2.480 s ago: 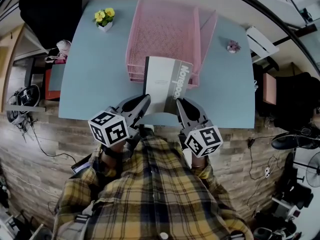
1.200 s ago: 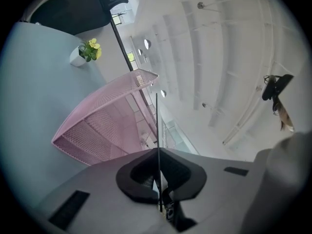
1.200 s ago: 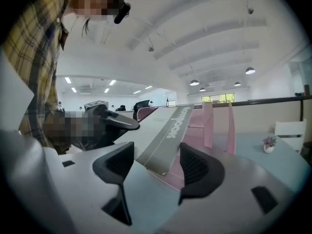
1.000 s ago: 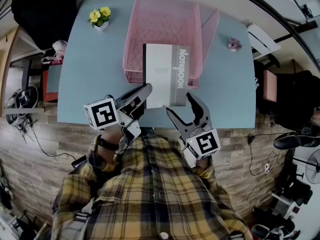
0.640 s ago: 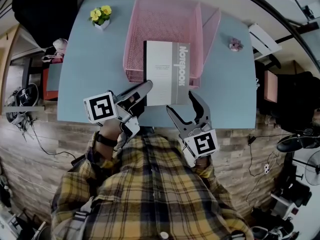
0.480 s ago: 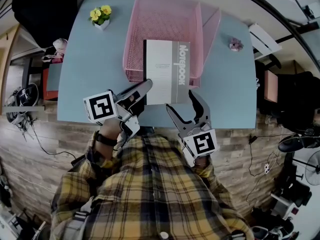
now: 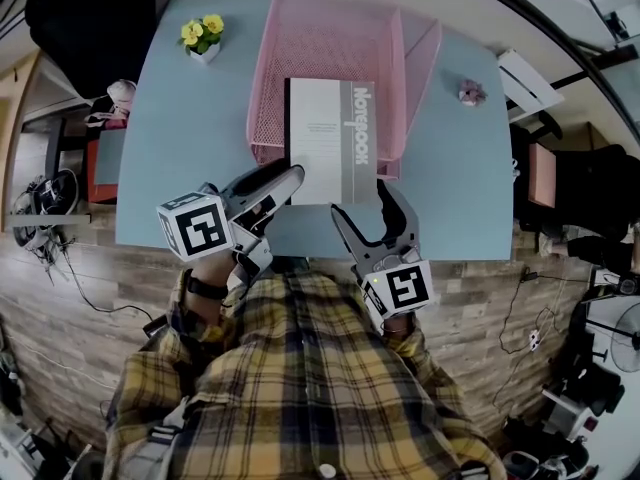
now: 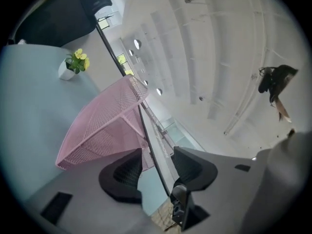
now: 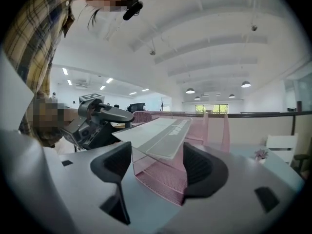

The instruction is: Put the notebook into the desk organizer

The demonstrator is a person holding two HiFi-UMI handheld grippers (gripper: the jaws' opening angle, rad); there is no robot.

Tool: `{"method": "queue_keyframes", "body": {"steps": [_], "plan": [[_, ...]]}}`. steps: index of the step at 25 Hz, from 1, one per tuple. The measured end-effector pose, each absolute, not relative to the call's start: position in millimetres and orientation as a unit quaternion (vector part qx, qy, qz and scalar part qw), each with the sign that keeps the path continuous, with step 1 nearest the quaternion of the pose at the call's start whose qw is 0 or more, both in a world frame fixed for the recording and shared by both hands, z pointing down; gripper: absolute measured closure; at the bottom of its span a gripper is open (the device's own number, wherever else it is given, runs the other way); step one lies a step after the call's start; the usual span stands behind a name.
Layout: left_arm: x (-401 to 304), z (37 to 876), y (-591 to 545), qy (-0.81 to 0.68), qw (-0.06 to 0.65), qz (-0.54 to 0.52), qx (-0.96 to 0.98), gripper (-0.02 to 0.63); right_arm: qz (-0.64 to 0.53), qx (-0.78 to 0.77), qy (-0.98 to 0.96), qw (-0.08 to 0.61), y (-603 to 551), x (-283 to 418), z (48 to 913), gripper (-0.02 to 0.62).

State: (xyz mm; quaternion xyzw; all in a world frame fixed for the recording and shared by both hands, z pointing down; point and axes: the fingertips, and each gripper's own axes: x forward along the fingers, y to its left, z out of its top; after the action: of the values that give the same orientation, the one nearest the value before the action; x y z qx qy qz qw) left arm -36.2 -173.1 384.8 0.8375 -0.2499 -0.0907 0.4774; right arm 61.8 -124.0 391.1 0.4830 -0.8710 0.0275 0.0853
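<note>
— Clamping the notebook?
— No, just opening the left gripper; straddling its thin edge, not pressing.
— Beyond?
— Running up against the pink desk organizer. Sitting farther off on the blue surface: yellow flowers.

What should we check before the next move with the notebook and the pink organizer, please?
1. The notebook rests on the organizer, in its upper tray: ok.
2. The notebook is fully inside: not ok, its near end overhangs the front.
3. The left claw has let go: ok, it has just been opening; the notebook's edge sits between its pads, unpressed.
4. The right claw is open and empty: ok.
5. The tray is free behind the notebook: ok.
</note>
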Motion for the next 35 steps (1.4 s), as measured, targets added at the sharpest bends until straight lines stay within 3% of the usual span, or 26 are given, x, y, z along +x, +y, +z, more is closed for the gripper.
{"method": "queue_keyframes", "body": {"steps": [8,16,26,35], "plan": [[-38,377,-158,-0.278,0.326,-0.042,0.903,0.325,0.031,0.493,-0.867,0.073,-131,62,384,0.281],[-39,372,-148,-0.293,0.197,0.005,0.936,0.311,0.026,0.495,-0.866,0.066,-135,63,380,0.281],[-36,369,-150,-0.338,0.034,0.087,0.936,0.41,0.005,0.502,-0.861,0.08,-146,60,377,0.281],[-30,365,-158,-0.359,-0.041,0.129,0.923,0.477,-0.041,0.511,-0.851,0.115,-161,51,369,0.283]]}}
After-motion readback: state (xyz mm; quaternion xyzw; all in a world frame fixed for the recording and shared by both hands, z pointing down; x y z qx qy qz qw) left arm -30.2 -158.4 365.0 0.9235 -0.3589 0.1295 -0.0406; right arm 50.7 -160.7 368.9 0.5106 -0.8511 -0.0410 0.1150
